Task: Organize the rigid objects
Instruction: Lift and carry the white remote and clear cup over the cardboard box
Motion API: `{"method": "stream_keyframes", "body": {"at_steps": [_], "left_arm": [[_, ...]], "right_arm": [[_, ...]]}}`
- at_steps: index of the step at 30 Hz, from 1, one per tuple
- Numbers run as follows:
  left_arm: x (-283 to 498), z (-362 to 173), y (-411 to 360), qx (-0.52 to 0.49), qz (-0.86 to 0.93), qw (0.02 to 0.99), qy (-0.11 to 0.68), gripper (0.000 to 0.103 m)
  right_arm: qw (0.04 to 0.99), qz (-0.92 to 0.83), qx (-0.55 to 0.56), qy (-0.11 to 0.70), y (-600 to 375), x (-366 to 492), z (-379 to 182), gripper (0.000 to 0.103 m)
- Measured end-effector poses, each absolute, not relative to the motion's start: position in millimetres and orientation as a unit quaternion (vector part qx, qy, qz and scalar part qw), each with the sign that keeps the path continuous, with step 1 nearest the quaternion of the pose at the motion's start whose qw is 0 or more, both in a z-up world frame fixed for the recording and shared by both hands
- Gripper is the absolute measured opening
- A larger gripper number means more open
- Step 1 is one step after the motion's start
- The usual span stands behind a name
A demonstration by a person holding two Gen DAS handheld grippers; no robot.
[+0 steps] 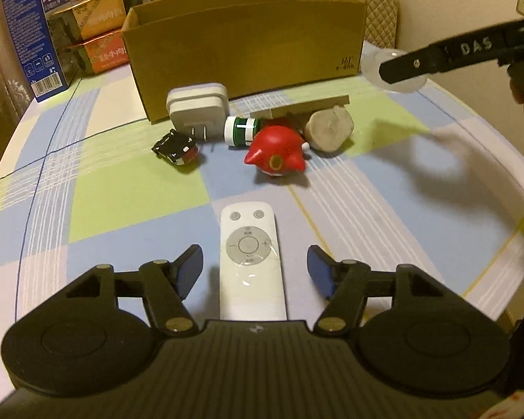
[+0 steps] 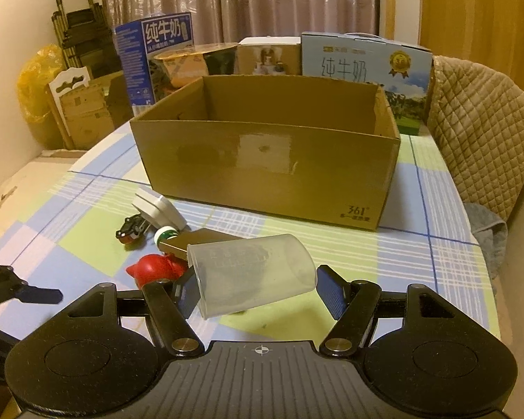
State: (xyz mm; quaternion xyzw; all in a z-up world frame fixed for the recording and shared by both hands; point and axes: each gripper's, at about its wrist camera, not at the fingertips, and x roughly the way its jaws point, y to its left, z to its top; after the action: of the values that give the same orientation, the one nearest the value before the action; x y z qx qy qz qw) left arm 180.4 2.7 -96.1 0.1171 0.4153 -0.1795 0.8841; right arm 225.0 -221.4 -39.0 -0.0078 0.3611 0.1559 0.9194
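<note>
the left tongs (image 1: 255,269) stand spread around a flat white remote control (image 1: 250,262) lying on the checked desk (image 1: 129,188), pads clear of it, while the right tongs (image 2: 258,291) pinch a clear plastic cup (image 2: 251,274) on its side before the open brown cardboard box (image 2: 265,167).

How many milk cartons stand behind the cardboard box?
2: a dark blue milk carton behind the cardboard box's left corner, a light blue milk carton behind its right. Others may be hidden.
</note>
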Motion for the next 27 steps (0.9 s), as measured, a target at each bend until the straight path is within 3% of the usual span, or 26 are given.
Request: {"method": "stream_keyframes", "body": {"at_steps": [3, 7, 15, 27], "left_arm": [[185, -102, -1, 0.128, -0.17, 0.883, 0.418, 0.058], [187, -107, 1, 0.136, -0.168, 0.875, 0.434, 0.036], [185, -77, 3, 0.125, -0.158, 0.889, 0.411, 0.035], [274, 38, -14, 0.09, -0.151, 0.938, 0.299, 0.035]], "right_arm": [[0.919, 0.156, -0.009, 0.362, -219, 226, -39, 0.066], [0.92, 0.154, -0.005, 0.361, -218, 227, -38, 0.066], [0.928, 0.152, 0.012, 0.341, -218, 226, -25, 0.066], [0.968, 0.093, 0.043, 0.231, -214, 257, 49, 0.066]]}}
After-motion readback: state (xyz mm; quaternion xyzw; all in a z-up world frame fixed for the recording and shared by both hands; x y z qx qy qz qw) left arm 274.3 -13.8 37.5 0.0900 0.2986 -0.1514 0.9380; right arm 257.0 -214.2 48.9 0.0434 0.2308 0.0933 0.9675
